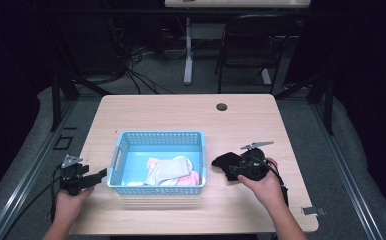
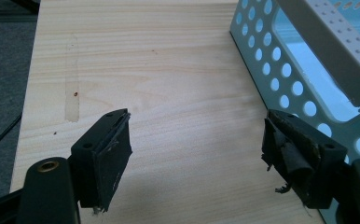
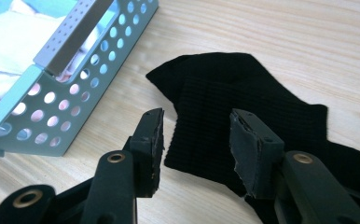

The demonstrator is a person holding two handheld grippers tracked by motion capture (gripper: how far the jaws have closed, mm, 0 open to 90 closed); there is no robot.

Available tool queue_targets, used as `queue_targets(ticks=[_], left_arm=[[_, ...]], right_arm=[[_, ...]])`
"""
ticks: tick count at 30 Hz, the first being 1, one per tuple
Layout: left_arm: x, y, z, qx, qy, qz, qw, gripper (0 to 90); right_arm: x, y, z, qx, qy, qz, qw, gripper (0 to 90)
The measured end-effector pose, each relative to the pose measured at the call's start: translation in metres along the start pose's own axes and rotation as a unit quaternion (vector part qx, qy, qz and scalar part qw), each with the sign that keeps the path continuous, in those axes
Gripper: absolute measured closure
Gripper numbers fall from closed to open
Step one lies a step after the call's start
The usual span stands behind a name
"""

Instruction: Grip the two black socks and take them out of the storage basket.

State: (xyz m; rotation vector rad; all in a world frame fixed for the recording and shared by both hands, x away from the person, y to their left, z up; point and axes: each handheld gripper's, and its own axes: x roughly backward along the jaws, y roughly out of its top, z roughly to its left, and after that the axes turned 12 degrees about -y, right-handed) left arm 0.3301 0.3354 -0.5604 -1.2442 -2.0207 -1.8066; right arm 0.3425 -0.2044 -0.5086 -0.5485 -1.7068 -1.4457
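Observation:
A black sock (image 1: 226, 162) (image 3: 243, 98) lies flat on the wooden table (image 1: 181, 110) just right of a light blue perforated basket (image 1: 158, 137) (image 3: 52, 100). My right gripper (image 1: 233, 171) (image 3: 194, 144) hovers low over the sock's near edge, jaws apart, with the fabric under the gap and neither pad pressing on it. White and pink socks (image 1: 173, 170) lie inside the basket. My left gripper (image 1: 98, 176) (image 2: 194, 154) rests at the basket's left side, jaws wide open over bare wood, the basket's corner (image 2: 304, 74) close to one jaw.
A round cable hole (image 1: 221, 106) sits near the table's far edge. A black chair (image 1: 251, 45) and a white table leg (image 1: 188, 50) stand beyond the table. A small tape patch (image 1: 313, 210) marks the front right corner.

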Motion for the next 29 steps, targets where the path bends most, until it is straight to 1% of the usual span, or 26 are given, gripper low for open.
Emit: queue_targets(ticks=[1, 2, 6, 10, 11, 13, 14, 15, 16, 17, 18, 21, 22, 23, 24, 25, 26, 27, 28, 29], left_arm=[[0.000, 0.000, 0.000, 0.000, 0.000, 0.000, 1.0000, 23.6], [0.000, 0.000, 0.000, 0.000, 0.000, 0.000, 1.0000, 23.6], [0.000, 0.000, 0.000, 0.000, 0.000, 0.000, 1.0000, 23.6], [0.000, 0.000, 0.000, 0.000, -0.001, 0.000, 1.0000, 23.6], [0.000, 0.000, 0.000, 0.000, -0.001, 0.000, 1.0000, 23.6], [0.000, 0.000, 0.000, 0.000, -0.001, 0.000, 1.0000, 23.6], [0.000, 0.000, 0.000, 0.000, -0.001, -0.001, 1.0000, 23.7], [0.000, 0.000, 0.000, 0.000, -0.001, -0.001, 1.0000, 23.6], [0.000, 0.000, 0.000, -0.001, -0.001, 0.000, 1.0000, 23.6], [0.000, 0.000, 0.000, -0.001, -0.001, 0.000, 1.0000, 23.6], [0.000, 0.000, 0.000, -0.002, -0.001, 0.000, 1.0000, 23.6], [0.000, 0.001, 0.000, -0.002, -0.001, -0.001, 1.0000, 23.6], [0.000, 0.001, 0.000, -0.002, -0.001, -0.001, 1.0000, 23.6], [0.000, 0.001, 0.000, -0.002, -0.001, -0.001, 1.0000, 23.6], [0.000, 0.001, 0.000, -0.001, -0.001, -0.001, 1.0000, 23.6], [0.000, 0.001, 0.000, -0.001, -0.001, -0.001, 1.0000, 23.6], [0.001, 0.001, 0.000, -0.001, -0.002, 0.000, 1.0000, 23.6], [0.001, 0.001, 0.000, -0.001, -0.002, 0.000, 1.0000, 23.6], [0.001, 0.001, 0.001, -0.001, -0.002, 0.000, 1.0000, 23.6], [0.001, 0.001, 0.001, -0.001, -0.002, 0.000, 1.0000, 23.6]], right_arm=[[-0.001, -0.001, 0.003, 0.004, -0.002, -0.002, 1.0000, 55.0], [-0.002, -0.003, 0.007, 0.005, 0.002, -0.007, 1.0000, 54.9], [-0.003, -0.006, 0.012, 0.013, 0.006, -0.008, 0.9999, 54.8], [-0.008, -0.013, 0.022, 0.020, 0.010, -0.017, 0.9996, 54.5], [-0.008, -0.013, 0.022, 0.020, 0.010, -0.017, 0.9996, 54.5], [-0.010, -0.016, 0.026, 0.027, 0.020, -0.022, 0.9992, 54.2], [-0.011, -0.019, 0.030, 0.036, 0.024, -0.028, 0.9986, 54.3], [-0.011, -0.019, 0.030, 0.036, 0.024, -0.028, 0.9986, 54.3], [-0.012, -0.021, 0.034, 0.042, 0.027, -0.031, 0.9983, 54.3], [-0.012, -0.021, 0.034, 0.042, 0.027, -0.031, 0.9983, 54.3], [-0.014, -0.024, 0.037, 0.046, 0.030, -0.031, 0.9980, 54.3], [-0.015, -0.026, 0.041, 0.048, 0.031, -0.034, 0.9978, 54.3], [-0.016, -0.027, 0.044, 0.056, 0.028, -0.033, 0.9975, 54.4], [-0.016, -0.027, 0.044, 0.056, 0.028, -0.033, 0.9975, 54.4], [-0.016, -0.028, 0.045, 0.055, 0.027, -0.042, 0.9972, 54.4], [-0.016, -0.028, 0.045, 0.055, 0.027, -0.042, 0.9972, 54.4], [-0.015, -0.028, 0.044, 0.053, 0.025, -0.050, 0.9970, 54.2], [-0.013, -0.028, 0.043, 0.050, 0.023, -0.056, 0.9969, 53.2], [-0.010, -0.027, 0.037, 0.036, 0.015, -0.074, 0.9965, 50.7], [-0.010, -0.027, 0.037, 0.036, 0.015, -0.074, 0.9965, 50.7]])
